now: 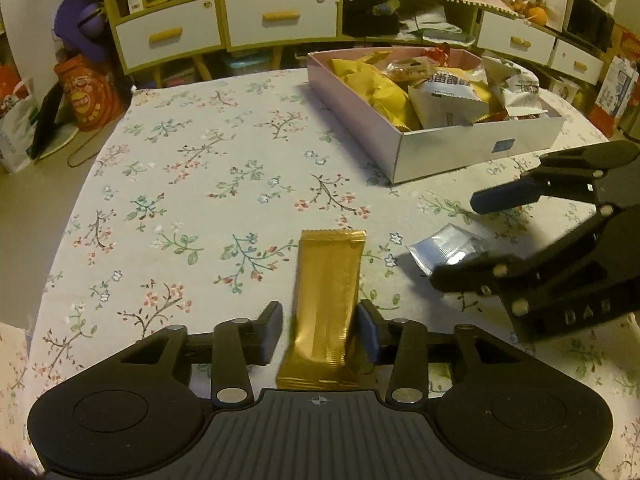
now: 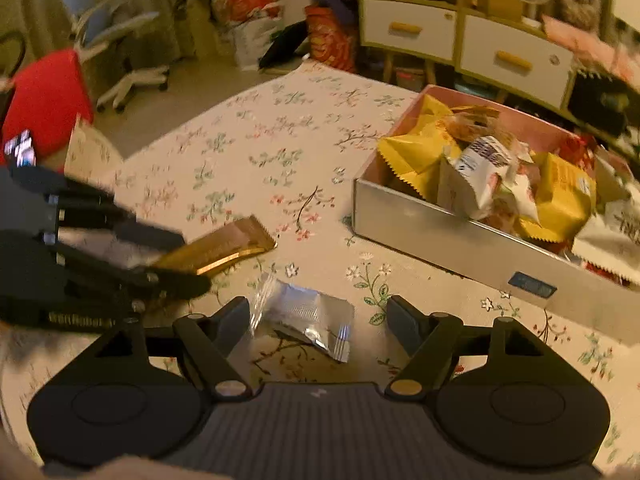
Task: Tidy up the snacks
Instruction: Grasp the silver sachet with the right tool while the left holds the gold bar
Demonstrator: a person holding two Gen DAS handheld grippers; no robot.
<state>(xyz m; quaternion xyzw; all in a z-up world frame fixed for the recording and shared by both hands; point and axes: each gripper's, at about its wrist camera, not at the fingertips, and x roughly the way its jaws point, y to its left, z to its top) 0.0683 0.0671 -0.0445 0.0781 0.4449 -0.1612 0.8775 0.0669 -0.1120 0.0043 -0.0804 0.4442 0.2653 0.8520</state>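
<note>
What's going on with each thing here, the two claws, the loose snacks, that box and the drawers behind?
left gripper: open, gold bar between its fingers, no firm squeeze visible.
right gripper: open around the silver packet.
gold snack bar: sealed, far end resting on the tablecloth.
silver packet: sealed, crinkled, lying flat.
snack box: lidless, heaped with packets.
drawers: closed.

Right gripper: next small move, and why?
Probably lower and close. The right gripper stands open with the silver packet lying on the tablecloth between its fingers, pads not pressing it. Once gripped, it can go to the snack box, already crowded with packets.
</note>
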